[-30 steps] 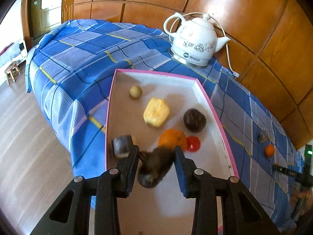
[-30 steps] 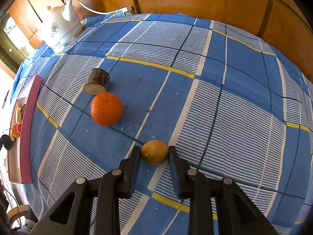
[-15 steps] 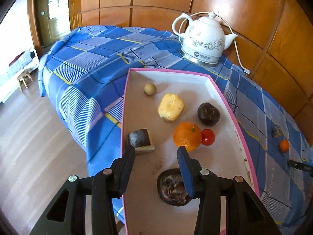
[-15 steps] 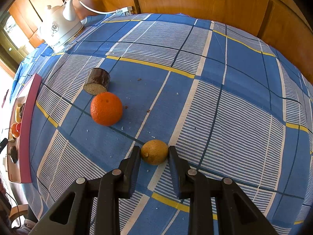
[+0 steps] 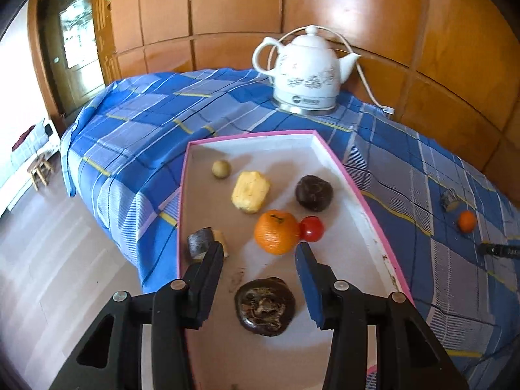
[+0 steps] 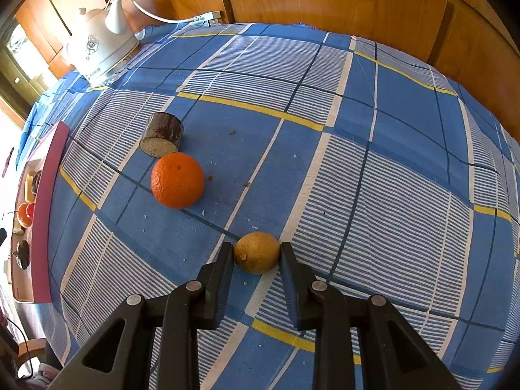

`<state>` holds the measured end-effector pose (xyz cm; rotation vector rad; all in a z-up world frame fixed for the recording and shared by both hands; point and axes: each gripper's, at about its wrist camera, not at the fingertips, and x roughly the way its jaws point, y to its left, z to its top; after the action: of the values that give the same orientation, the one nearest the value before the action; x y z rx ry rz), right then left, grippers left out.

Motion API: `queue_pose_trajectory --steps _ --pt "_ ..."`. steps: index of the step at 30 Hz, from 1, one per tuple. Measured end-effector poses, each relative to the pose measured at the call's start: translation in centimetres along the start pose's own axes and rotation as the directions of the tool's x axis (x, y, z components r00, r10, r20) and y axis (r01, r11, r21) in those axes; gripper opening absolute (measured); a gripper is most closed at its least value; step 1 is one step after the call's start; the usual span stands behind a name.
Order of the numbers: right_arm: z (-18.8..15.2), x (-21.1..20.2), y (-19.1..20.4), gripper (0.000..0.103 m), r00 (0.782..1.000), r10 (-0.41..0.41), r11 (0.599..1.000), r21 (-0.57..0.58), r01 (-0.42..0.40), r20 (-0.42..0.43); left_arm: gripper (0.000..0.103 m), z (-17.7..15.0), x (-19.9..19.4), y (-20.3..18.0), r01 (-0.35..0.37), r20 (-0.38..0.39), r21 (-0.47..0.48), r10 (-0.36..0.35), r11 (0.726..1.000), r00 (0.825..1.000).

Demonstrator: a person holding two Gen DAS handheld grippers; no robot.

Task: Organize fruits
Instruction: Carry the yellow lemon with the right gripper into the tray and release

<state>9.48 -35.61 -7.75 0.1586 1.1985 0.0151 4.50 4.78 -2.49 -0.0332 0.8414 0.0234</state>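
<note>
A pink-rimmed tray (image 5: pixel 367 201) holds a small tan ball (image 5: pixel 221 169), a yellow chunk (image 5: pixel 250 191), a dark round fruit (image 5: pixel 313 192), an orange (image 5: pixel 276 232), a red tomato (image 5: pixel 311 229) and a dark cut piece (image 5: pixel 200 243). A dark wrinkled fruit (image 5: pixel 265 307) lies on the tray floor beneath my left gripper (image 5: pixel 258 248), which is open and holds nothing. My right gripper (image 6: pixel 256 250) is shut on a small yellow-brown fruit (image 6: pixel 256 258) resting on the blue checked cloth (image 6: pixel 373 162). An orange (image 6: pixel 177 180) and a dark cut cylinder (image 6: pixel 161 135) lie to its upper left.
A white kettle (image 5: pixel 307 74) with a cord stands behind the tray by the wooden wall (image 5: pixel 422 26). In the right wrist view the tray (image 6: pixel 48 195) is at the far left and the kettle (image 6: pixel 100 48) at the upper left. The table's left edge drops to the floor (image 5: pixel 48 243).
My left gripper let go of the dark wrinkled fruit, which now lies on the tray, and drew back with its jaws wider. The right gripper and its fruit have not moved.
</note>
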Motion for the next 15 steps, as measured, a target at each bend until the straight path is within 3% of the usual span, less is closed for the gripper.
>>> queue_pose_trajectory --steps 15 --pt "-0.08 -0.22 0.18 0.029 1.000 0.002 1.000 0.002 -0.002 0.004 0.047 -0.45 -0.21 -1.17 0.036 -0.009 0.023 -0.036 0.999 0.999"
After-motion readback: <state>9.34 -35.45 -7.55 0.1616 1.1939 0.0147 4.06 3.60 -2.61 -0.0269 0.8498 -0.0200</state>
